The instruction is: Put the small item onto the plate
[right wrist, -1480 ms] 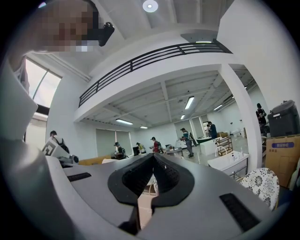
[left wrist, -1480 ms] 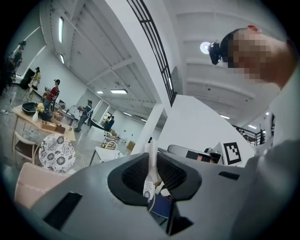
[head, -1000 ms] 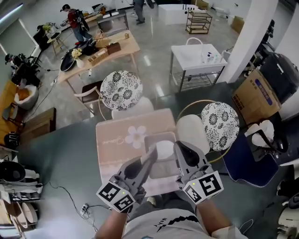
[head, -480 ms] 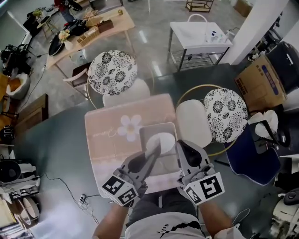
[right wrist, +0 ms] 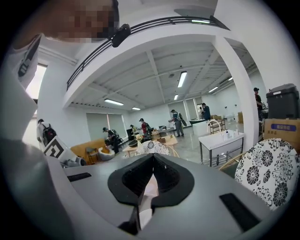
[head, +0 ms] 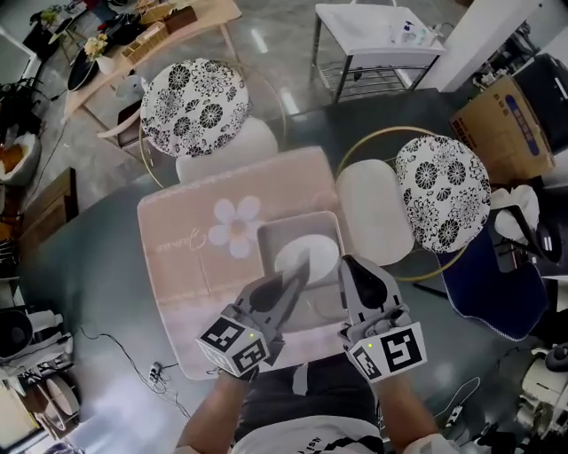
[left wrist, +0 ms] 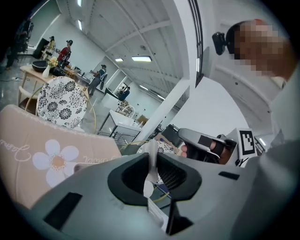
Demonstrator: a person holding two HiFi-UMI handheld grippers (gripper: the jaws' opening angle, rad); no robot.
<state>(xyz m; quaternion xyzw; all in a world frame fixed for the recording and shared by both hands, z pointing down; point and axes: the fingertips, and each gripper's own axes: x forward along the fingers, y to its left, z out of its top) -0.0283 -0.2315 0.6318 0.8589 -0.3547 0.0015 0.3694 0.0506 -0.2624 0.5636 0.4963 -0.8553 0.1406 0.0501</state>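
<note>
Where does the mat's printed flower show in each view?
Head view: flower just left of centre.
Left gripper view: flower at lower left.
Right gripper view: not in it.
Shared landmark: the patterned chair by the wooden table, visible in all three views.

A pale oval item [head: 318,253] lies, seemingly flat, on the grey square plate [head: 271,238].

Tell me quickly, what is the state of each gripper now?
Left gripper: closed on a thin white item; what it is cannot be told.
Right gripper: closed, nothing visible between its jaws.
</note>
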